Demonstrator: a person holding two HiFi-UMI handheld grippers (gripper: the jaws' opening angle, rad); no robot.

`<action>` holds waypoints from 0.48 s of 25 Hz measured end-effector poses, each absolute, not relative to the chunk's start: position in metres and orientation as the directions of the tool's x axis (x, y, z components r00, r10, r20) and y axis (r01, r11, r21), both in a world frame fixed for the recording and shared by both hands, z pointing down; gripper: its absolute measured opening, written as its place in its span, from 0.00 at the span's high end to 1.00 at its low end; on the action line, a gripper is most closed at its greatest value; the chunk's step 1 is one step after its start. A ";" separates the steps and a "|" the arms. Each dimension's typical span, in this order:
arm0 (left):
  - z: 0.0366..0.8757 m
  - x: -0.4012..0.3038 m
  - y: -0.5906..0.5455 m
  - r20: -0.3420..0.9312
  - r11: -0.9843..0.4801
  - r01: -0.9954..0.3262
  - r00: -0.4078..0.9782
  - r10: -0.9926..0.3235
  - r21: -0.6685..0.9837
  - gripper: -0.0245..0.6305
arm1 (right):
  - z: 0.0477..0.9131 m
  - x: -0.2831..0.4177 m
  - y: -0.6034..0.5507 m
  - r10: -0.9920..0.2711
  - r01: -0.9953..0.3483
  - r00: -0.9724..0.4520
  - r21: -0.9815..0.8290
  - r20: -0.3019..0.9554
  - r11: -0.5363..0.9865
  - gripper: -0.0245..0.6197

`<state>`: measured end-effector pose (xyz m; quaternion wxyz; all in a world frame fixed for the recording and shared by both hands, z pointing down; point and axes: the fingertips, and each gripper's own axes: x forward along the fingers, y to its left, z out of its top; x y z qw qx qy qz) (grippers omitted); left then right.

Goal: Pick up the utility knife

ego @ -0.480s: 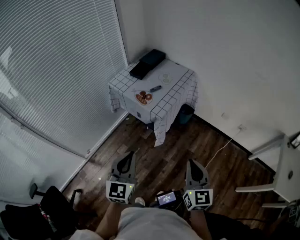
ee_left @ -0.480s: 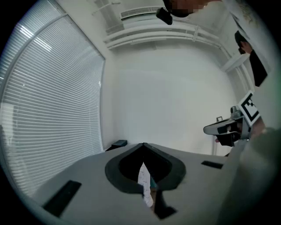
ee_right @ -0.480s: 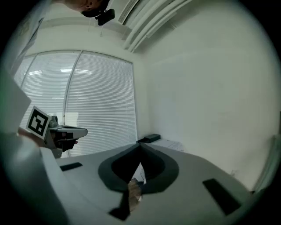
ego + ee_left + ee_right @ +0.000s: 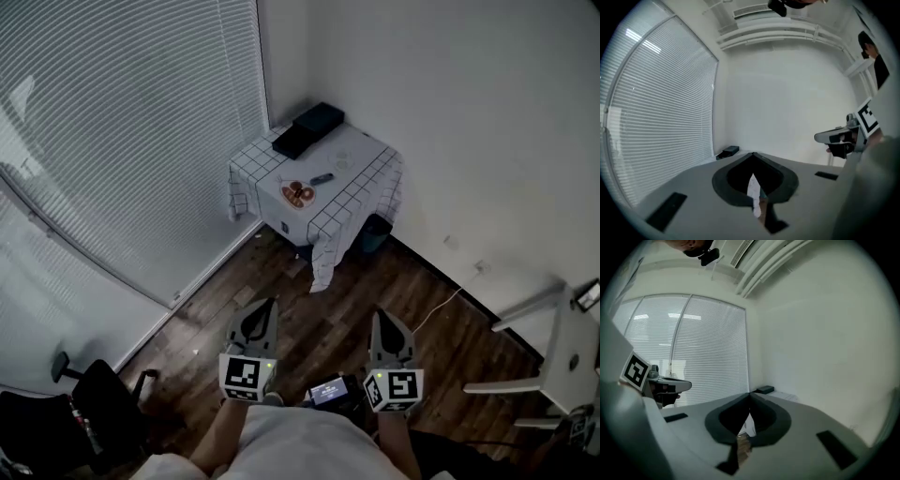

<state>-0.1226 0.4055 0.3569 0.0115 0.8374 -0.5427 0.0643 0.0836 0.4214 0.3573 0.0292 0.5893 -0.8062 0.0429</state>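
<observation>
Utility knife (image 4: 322, 178) on far table (image 4: 364, 157), well beyond left tongs (image 4: 265, 305), right tongs (image 4: 382, 317); both closed, empty.

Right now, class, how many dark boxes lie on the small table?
2. The far box sits at the back corner of the table; the near box lies beside it, toward the blinds. Nothing seems to hide another.
</observation>
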 end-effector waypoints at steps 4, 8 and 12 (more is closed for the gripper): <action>0.355 -0.102 0.413 0.091 -0.496 -0.861 0.488 -0.868 -0.113 0.95 | 0.356 0.081 0.417 -0.942 -0.946 -0.324 -0.041 0.086 0.321 0.95; 0.354 -0.087 0.421 0.057 -0.560 -0.828 0.561 -0.826 0.026 0.95 | 0.361 0.081 0.413 -0.934 -0.939 -0.345 -0.042 0.095 0.343 0.95; 0.360 -0.096 0.418 0.075 -0.524 -0.852 0.521 -0.850 -0.016 0.95 | 0.368 0.082 0.408 -0.929 -0.936 -0.351 -0.049 0.115 0.348 0.95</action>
